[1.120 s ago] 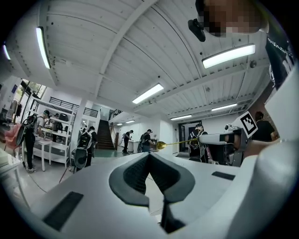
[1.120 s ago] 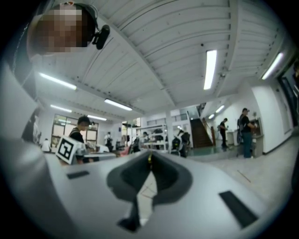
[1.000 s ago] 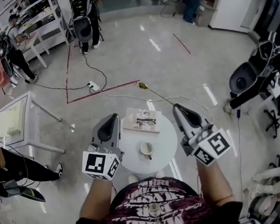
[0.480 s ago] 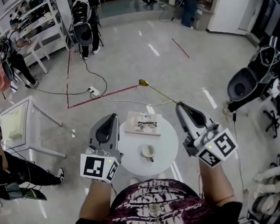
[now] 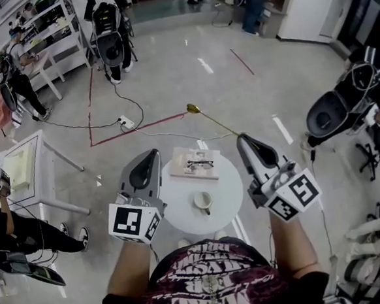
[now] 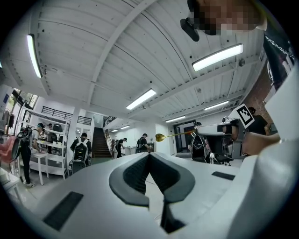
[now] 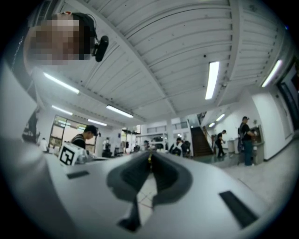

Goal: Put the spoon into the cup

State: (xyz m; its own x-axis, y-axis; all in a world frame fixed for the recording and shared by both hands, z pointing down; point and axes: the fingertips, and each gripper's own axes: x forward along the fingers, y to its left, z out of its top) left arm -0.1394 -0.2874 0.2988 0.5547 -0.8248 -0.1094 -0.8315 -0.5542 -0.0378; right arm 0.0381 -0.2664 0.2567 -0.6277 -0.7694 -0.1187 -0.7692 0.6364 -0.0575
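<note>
Because my right gripper has its jaws clamped on the handle end of the spoon, the spoon's whole length runs forward and to the left away from me. It lies roughly level, and its golden bowl at the far tip is out over the floor, well beyond the surface. The cup stands upright on that surface, between my two grippers and lower than both. From the spoon's bowl, then, the cup lies back toward me and down. I judge the coming move must draw the spoon back and tip its long axis bowl-down over the cup's mouth. My left gripper hangs at the surface's left edge, jaws together on nothing.
</note>
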